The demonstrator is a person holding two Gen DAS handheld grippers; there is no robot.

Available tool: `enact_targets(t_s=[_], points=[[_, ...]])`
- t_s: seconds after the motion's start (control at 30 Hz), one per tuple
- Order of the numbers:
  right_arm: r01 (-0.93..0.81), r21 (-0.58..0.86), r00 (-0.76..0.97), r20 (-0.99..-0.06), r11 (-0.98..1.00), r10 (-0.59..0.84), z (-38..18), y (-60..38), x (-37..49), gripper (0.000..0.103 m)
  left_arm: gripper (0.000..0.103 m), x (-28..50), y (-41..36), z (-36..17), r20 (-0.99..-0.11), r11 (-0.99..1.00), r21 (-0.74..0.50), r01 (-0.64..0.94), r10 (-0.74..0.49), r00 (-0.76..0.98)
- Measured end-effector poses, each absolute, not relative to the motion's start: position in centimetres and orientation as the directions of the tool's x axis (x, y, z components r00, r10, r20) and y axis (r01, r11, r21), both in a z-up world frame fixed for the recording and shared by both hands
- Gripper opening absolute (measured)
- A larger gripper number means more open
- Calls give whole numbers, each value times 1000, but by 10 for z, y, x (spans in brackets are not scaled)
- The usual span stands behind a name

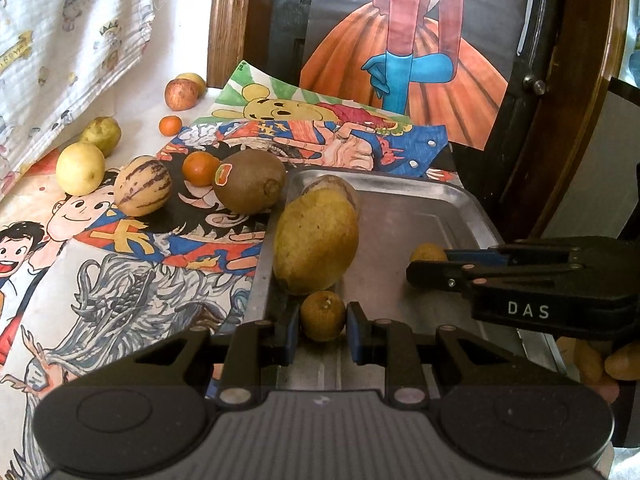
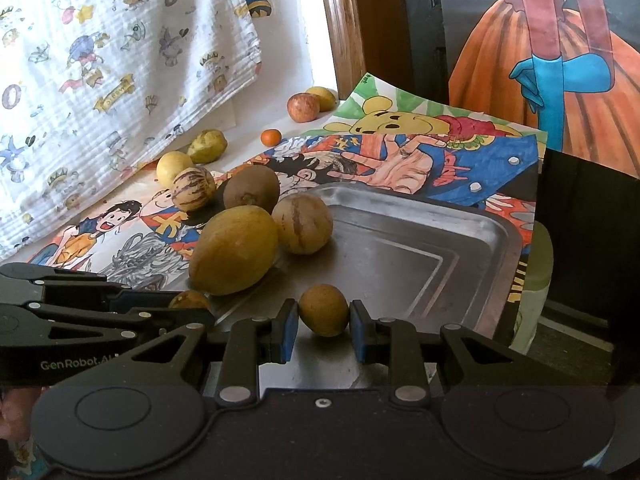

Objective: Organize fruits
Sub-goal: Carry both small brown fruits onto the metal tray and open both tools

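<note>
At the far left, a white printed cloth (image 2: 100,80) hangs behind the table. Below it lie 2 pale yellow round fruits (image 1: 80,168), a striped cream pepino melon (image 1: 143,185), 2 small orange tangerines (image 1: 201,168), a brown kiwi with a sticker (image 1: 249,181) and a red apple (image 1: 182,94), all resting on or beside coloured cartoon drawing sheets (image 1: 132,240).

The rectangular stainless steel tray (image 2: 420,248) lies on the sheets, right of this loose group. A large yellow-green mango (image 2: 234,250) rests in the tray at its left edge, touching a 2nd striped pepino (image 2: 302,224) behind it.

My left gripper (image 1: 323,330) has its blue pads on either side of a small greenish-brown citrus fruit (image 1: 322,316), which sits on the tray just in front of the mango. A narrow gap shows at each pad, so the jaws stand apart and do not clamp it.

My right gripper (image 2: 324,330) brackets a small tan oval fruit (image 2: 324,310) on the tray floor, right of the citrus. Its left pad touches the fruit; whether the right pad presses on it I cannot tell.

At the far right, a dark wooden frame (image 1: 580,100) stands behind a large drawing of an orange skirt (image 1: 440,80).
</note>
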State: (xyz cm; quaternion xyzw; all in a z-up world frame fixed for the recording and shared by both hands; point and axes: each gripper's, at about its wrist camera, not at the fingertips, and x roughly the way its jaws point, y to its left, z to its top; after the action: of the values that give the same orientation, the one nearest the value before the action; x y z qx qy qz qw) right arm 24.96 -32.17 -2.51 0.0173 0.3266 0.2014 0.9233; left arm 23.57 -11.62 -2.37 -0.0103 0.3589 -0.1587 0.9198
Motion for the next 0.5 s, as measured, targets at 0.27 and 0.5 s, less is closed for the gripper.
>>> enact_targets(t_s=[0.27, 0.5], points=[[-362, 163, 706, -596, 918, 384, -26, -322, 250, 30, 27, 236, -117, -24, -657, 950, -133, 283, -299, 692], [-364, 161, 706, -595, 917, 385, -24, -320, 248, 33, 33, 236, -113, -22, -666, 951, -149, 269, -298, 684]])
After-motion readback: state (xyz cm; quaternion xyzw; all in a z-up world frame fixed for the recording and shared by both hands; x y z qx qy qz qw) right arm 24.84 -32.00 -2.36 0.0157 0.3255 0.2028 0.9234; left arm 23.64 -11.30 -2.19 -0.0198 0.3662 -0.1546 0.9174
